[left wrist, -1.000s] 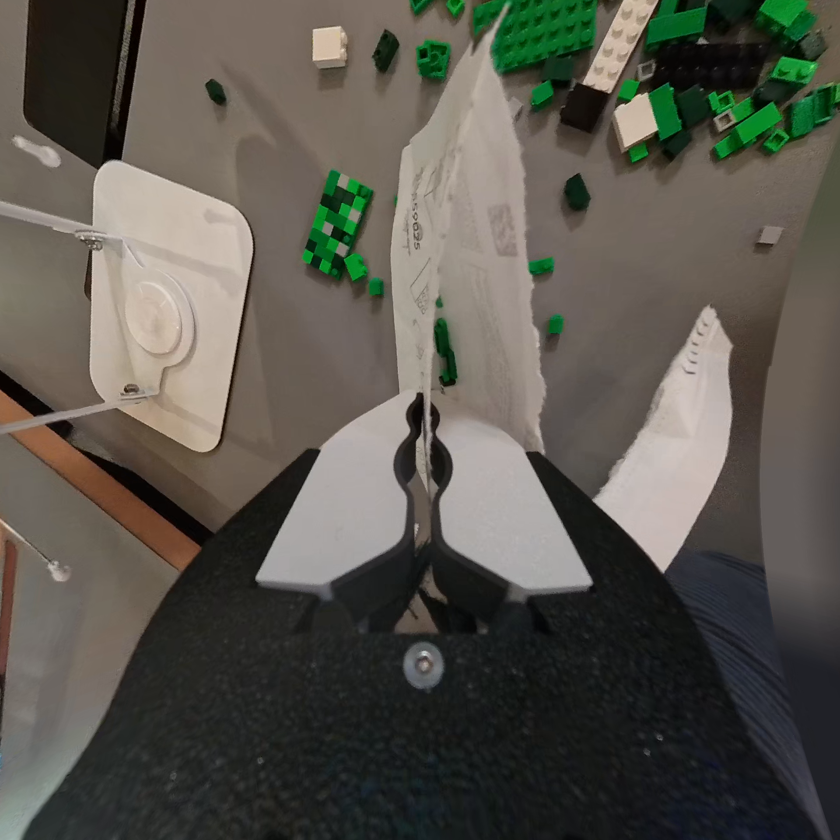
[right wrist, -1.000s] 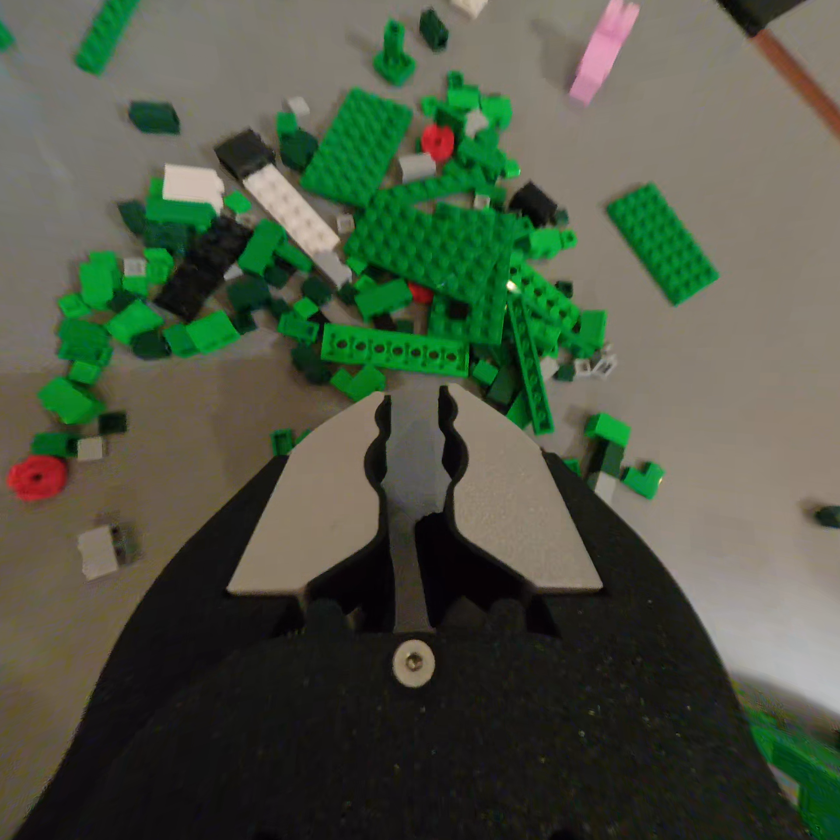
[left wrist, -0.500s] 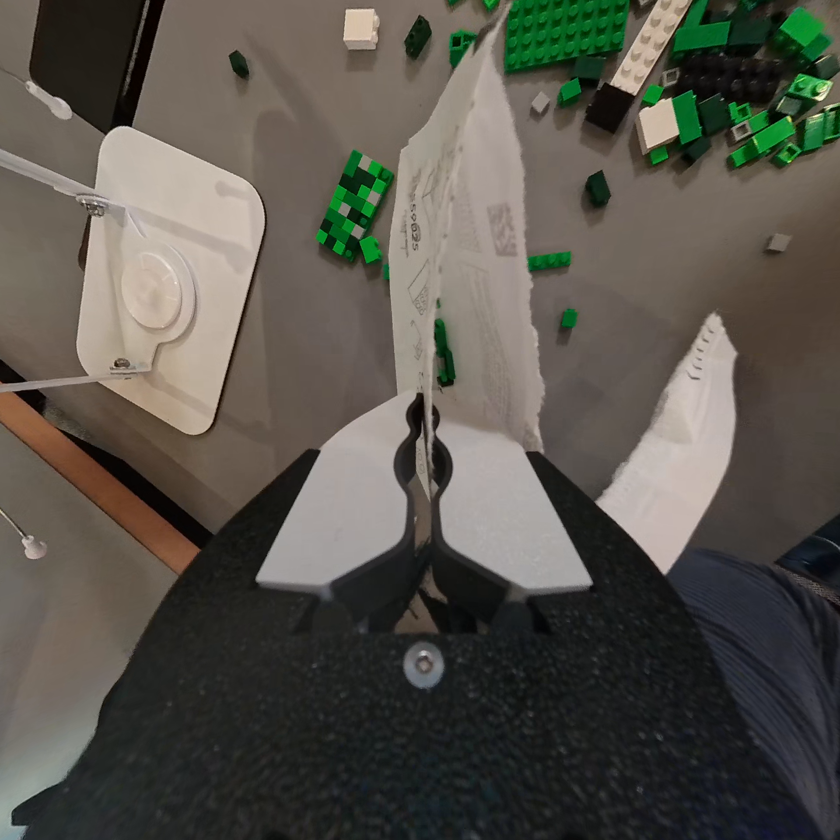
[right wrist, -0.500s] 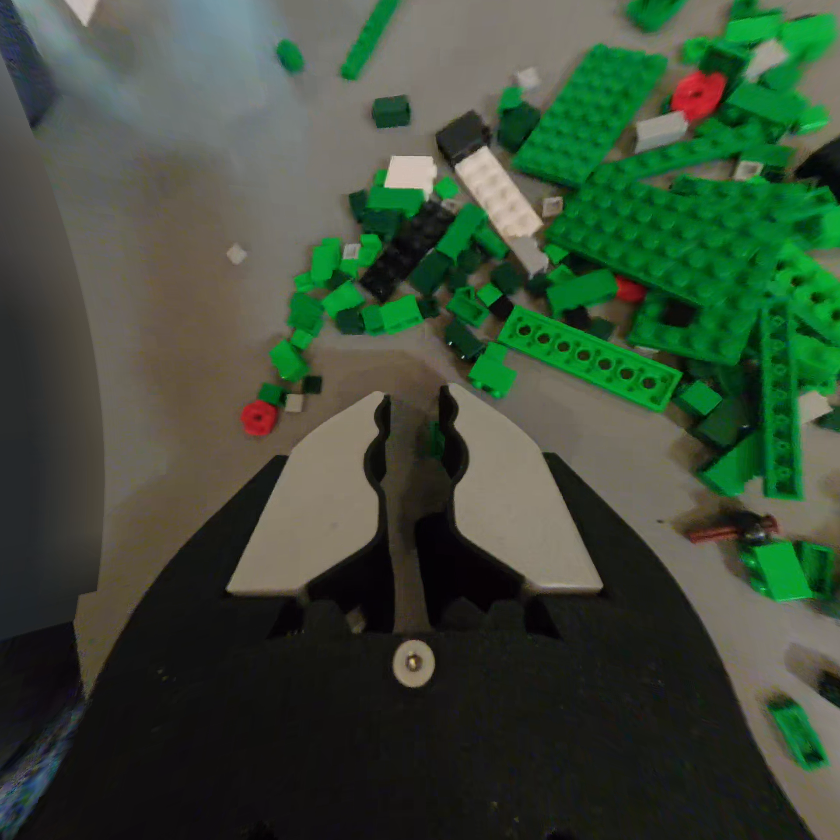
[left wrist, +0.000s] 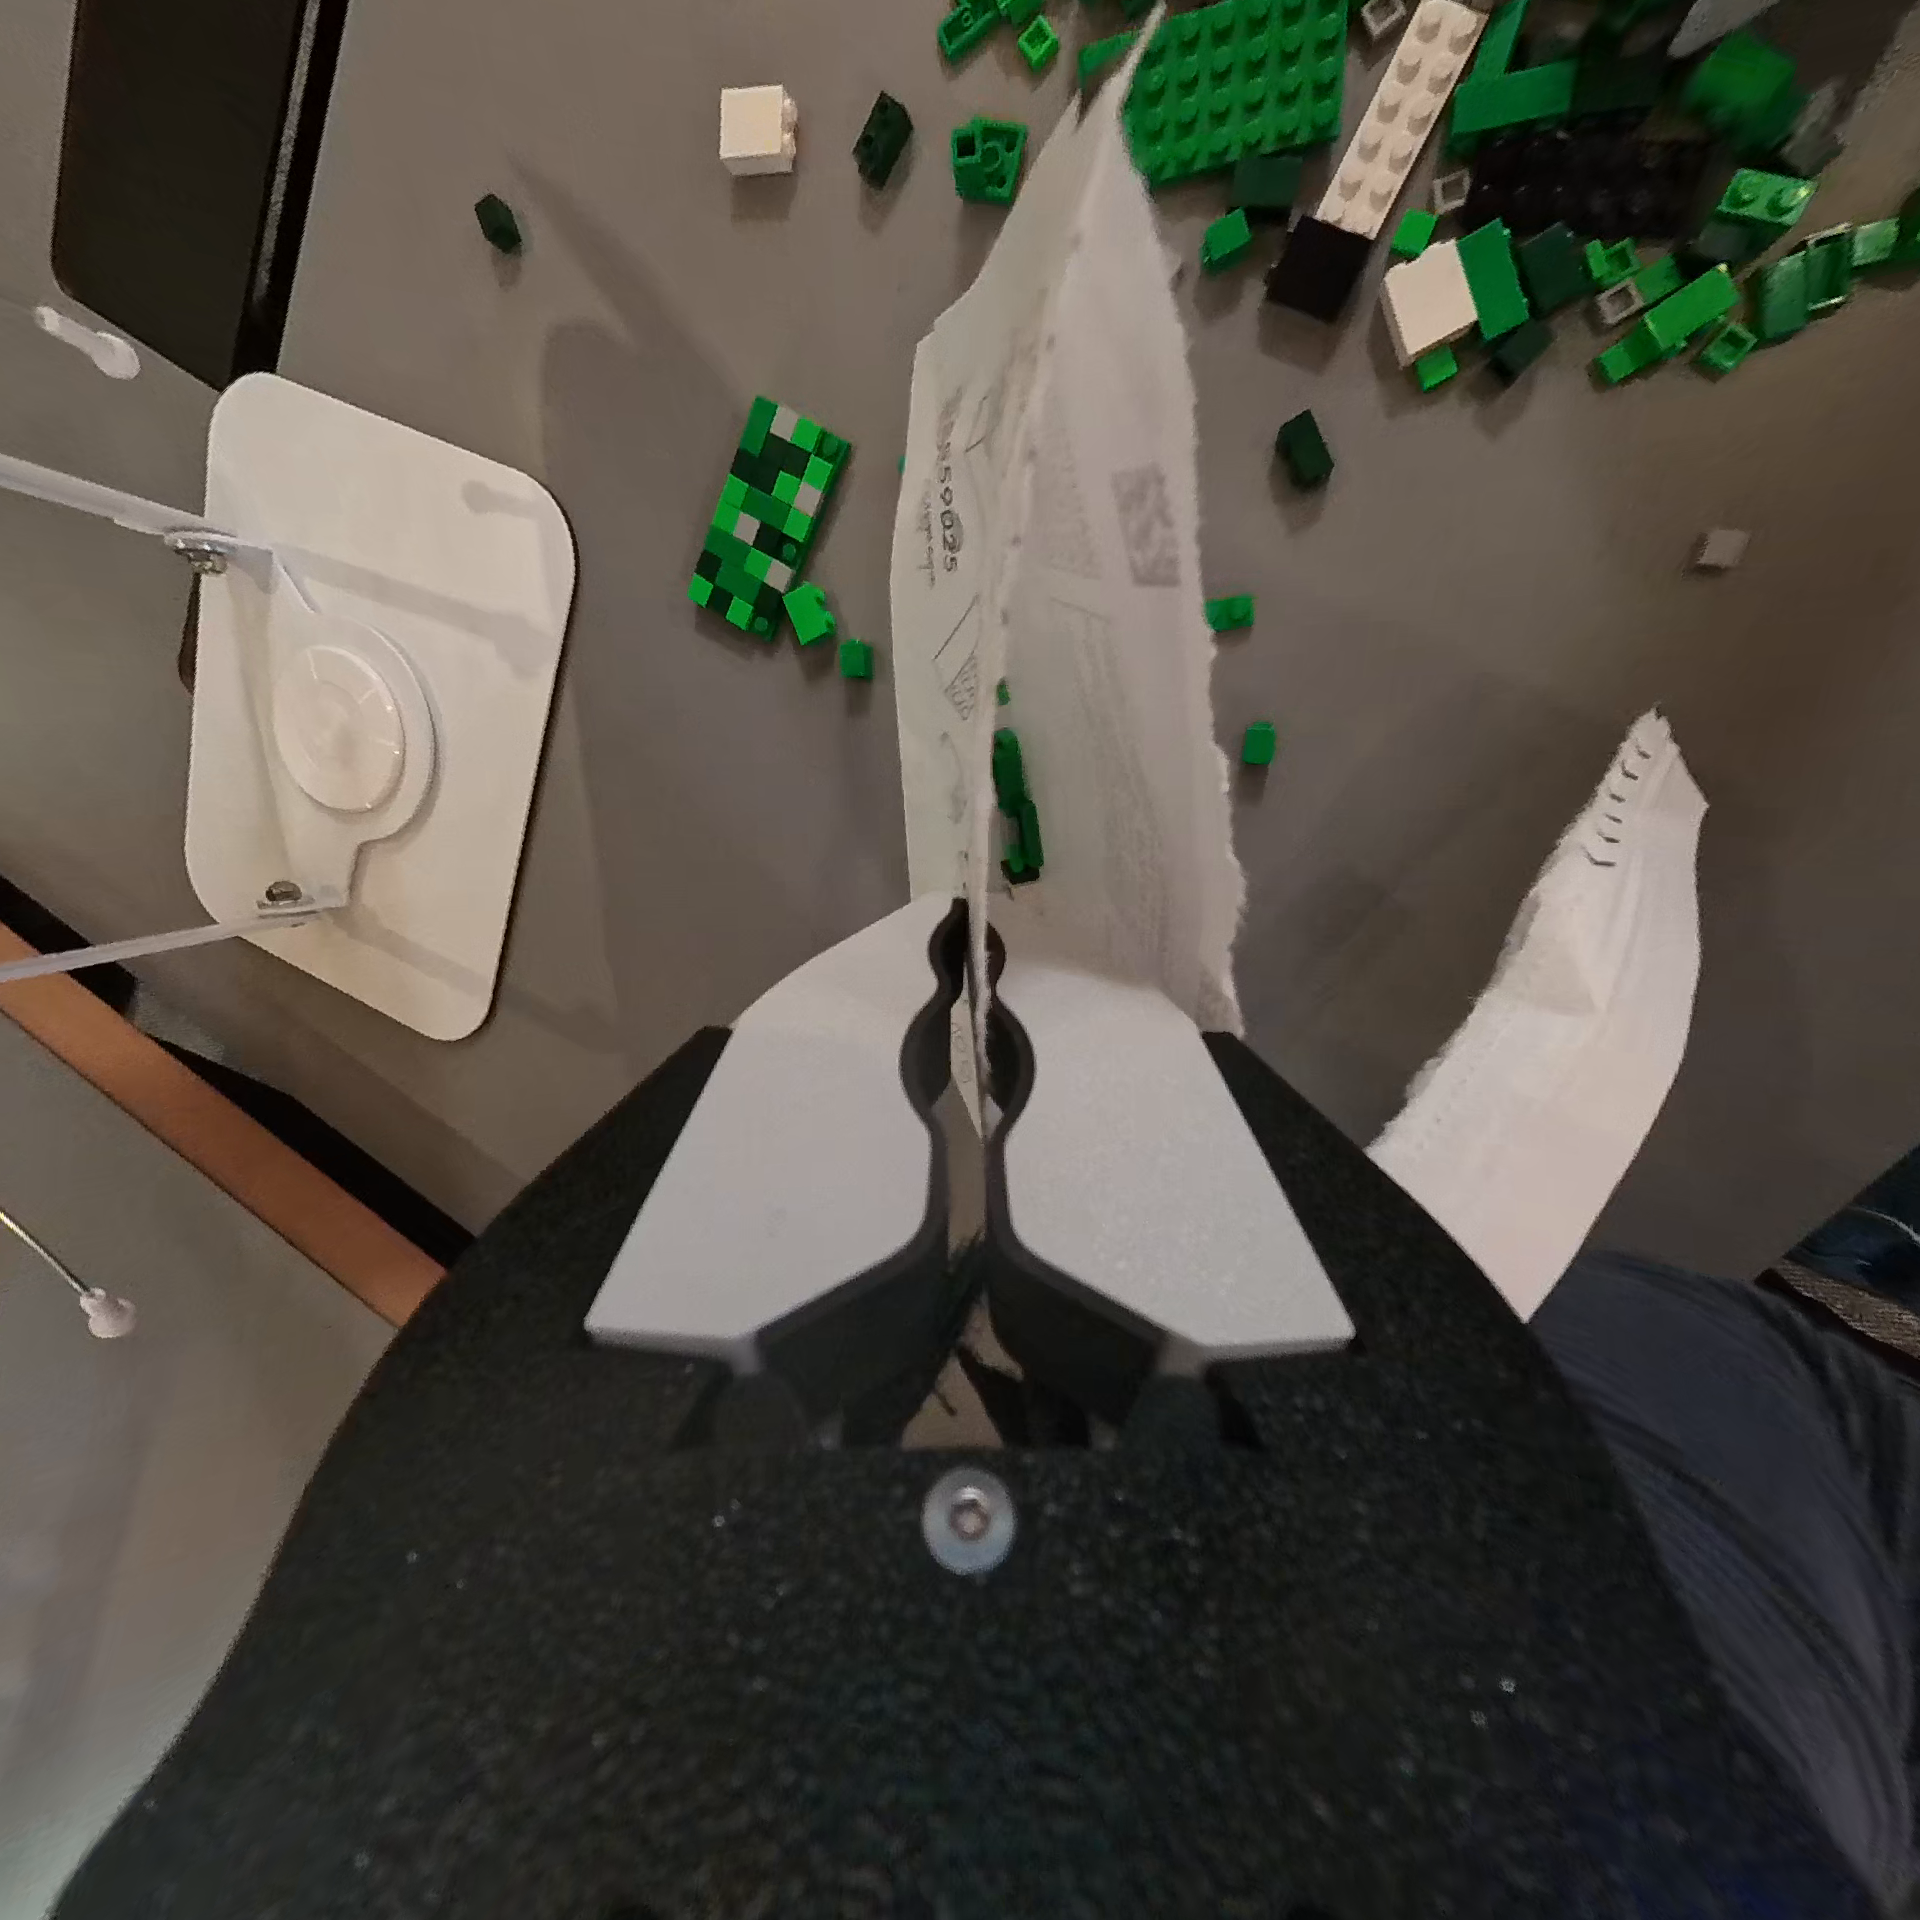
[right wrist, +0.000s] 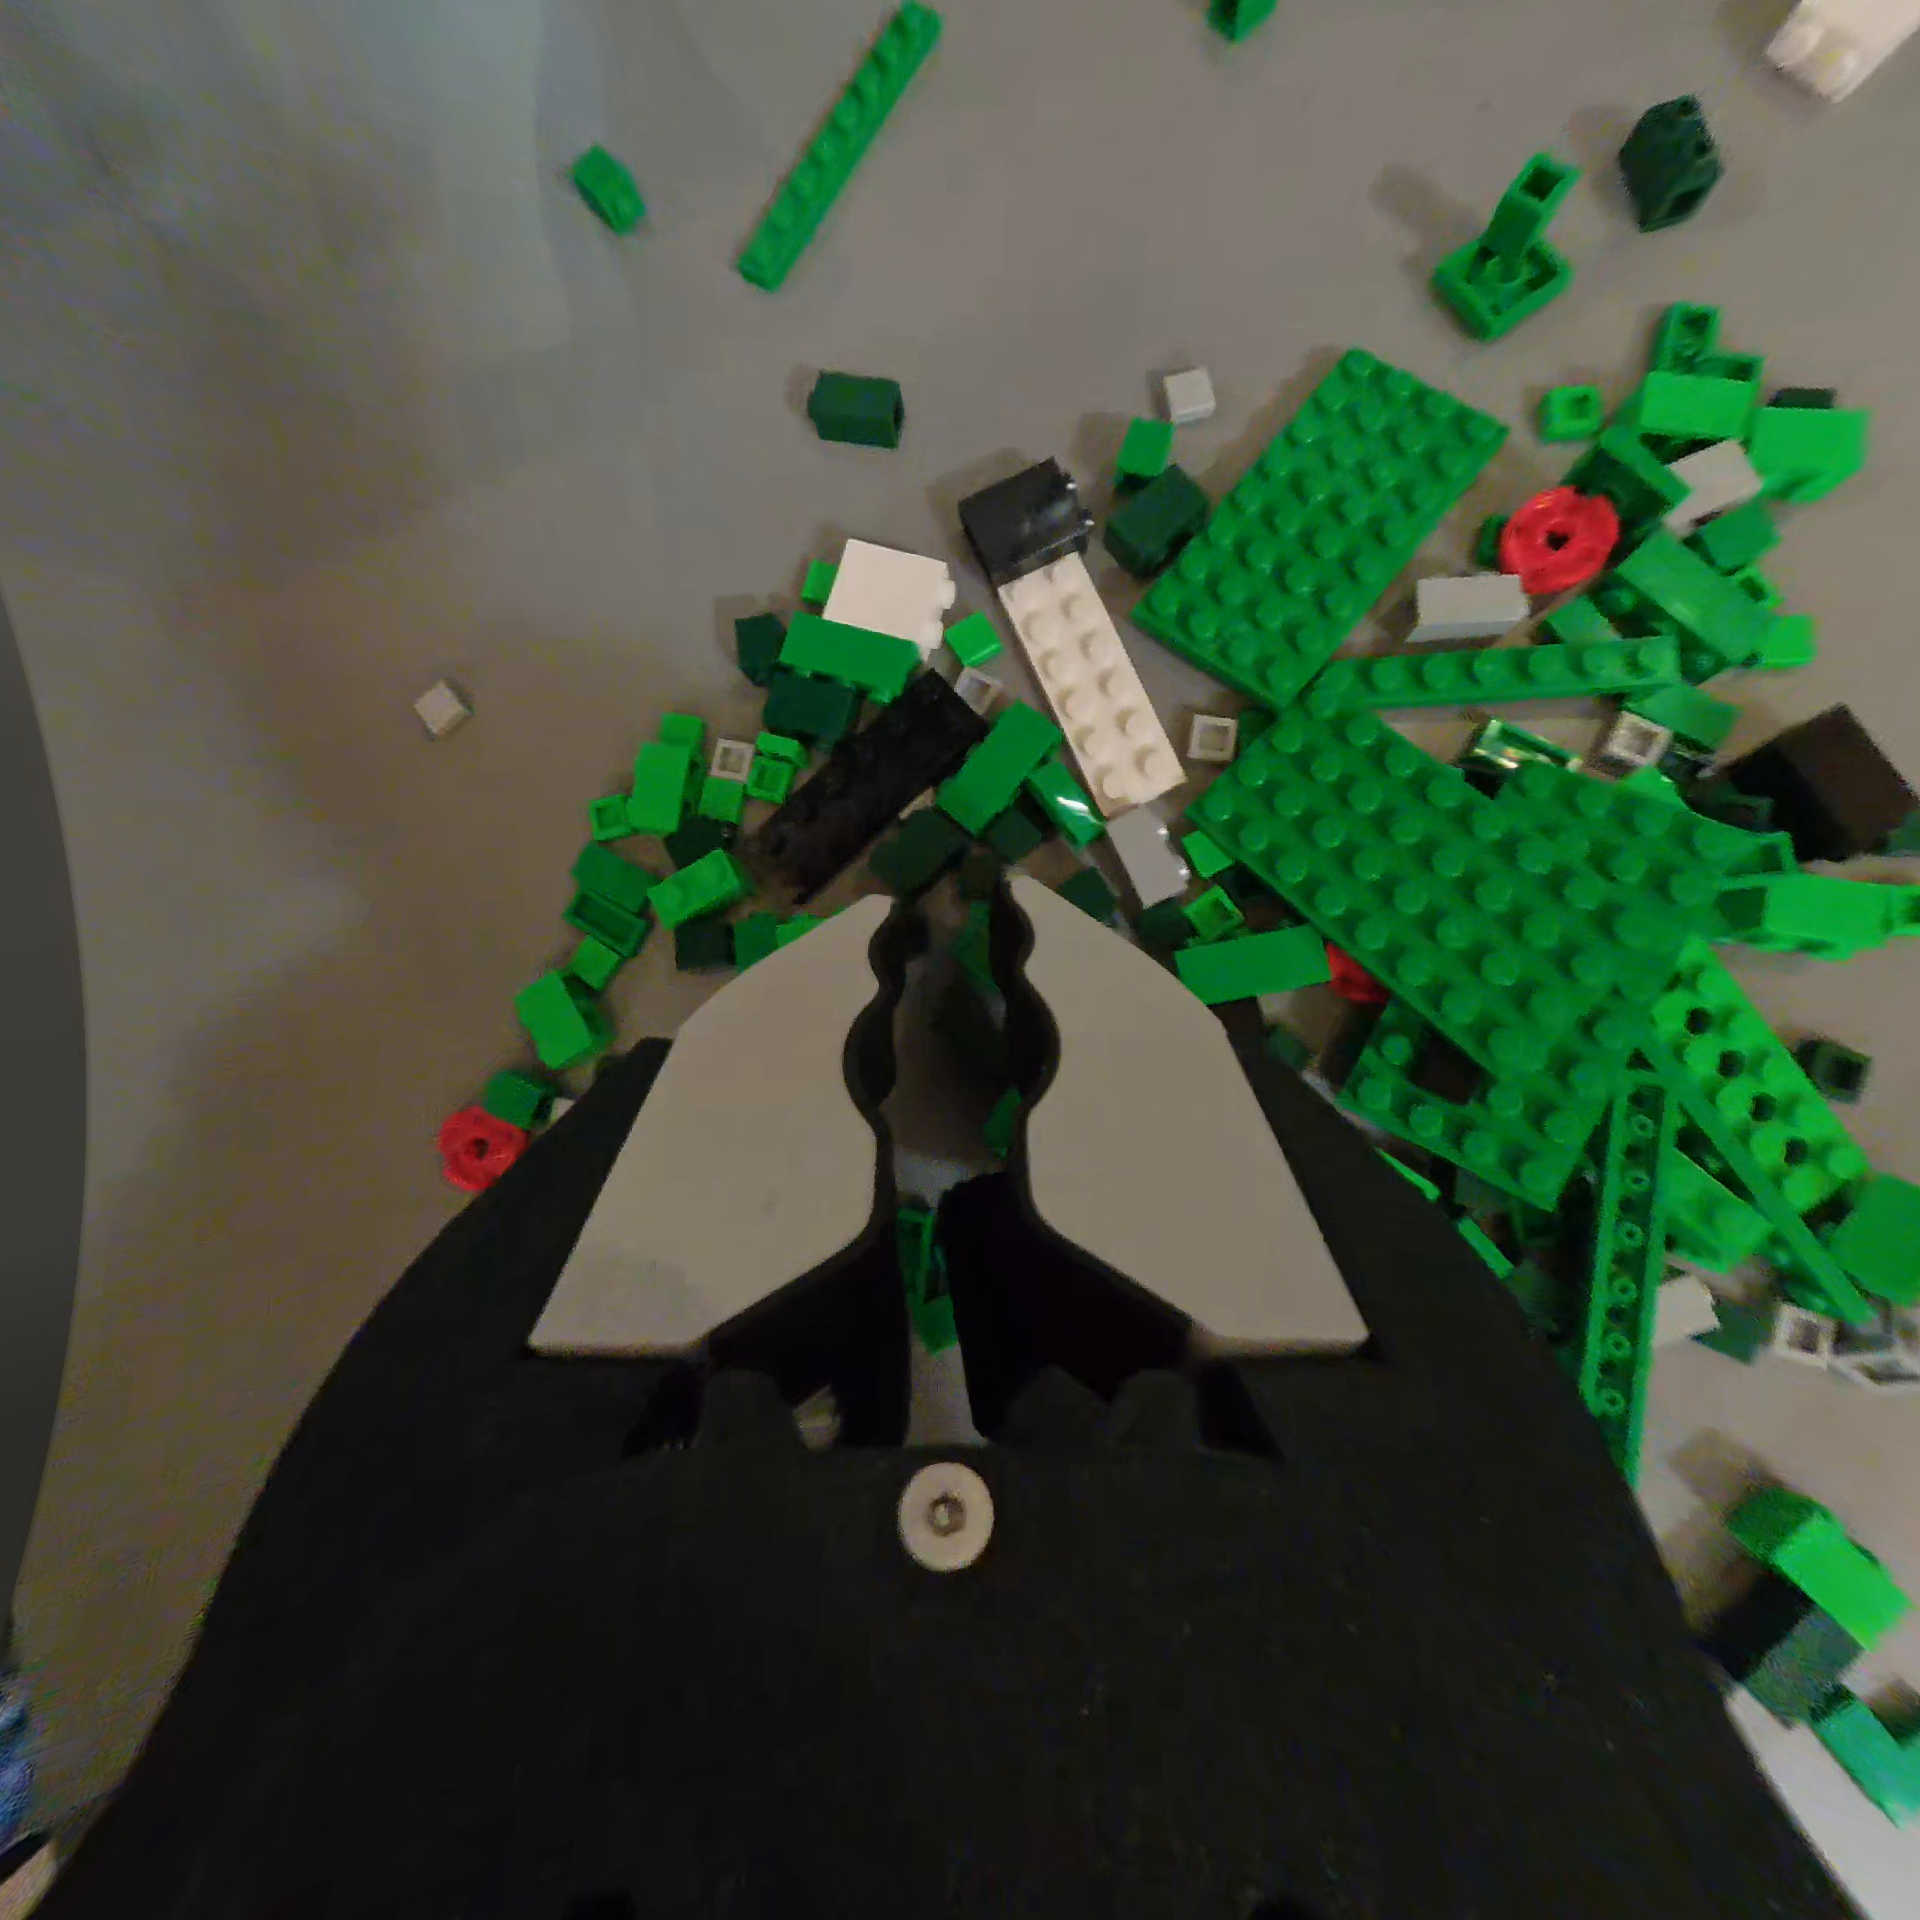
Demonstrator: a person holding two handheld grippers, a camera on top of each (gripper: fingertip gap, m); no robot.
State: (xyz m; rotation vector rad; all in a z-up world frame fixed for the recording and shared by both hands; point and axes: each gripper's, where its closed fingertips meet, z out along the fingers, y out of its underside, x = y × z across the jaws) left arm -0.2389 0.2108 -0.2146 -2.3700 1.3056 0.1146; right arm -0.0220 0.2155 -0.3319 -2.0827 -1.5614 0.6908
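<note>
Torn paper bag (left wrist: 1101, 665) stands up over grey table (left wrist: 644, 260), pinched edge-on in left gripper (left wrist: 971, 920), jaws clamped on it. White paper strip (left wrist: 1548, 997) just right. Right gripper (right wrist: 951, 899) jaws apart, empty, tips over edge of green brick pile (right wrist: 1455, 883), near black plate (right wrist: 862, 784) and white brick (right wrist: 1091, 686).

Scattered bricks (right wrist: 1340, 520), white pad (left wrist: 374, 707)

Two red round pieces (right wrist: 1558, 538) — one white studded plate (right wrist: 1091, 681), one torn paper bag (left wrist: 1070, 582), countless green bricks (right wrist: 1455, 873)
</note>
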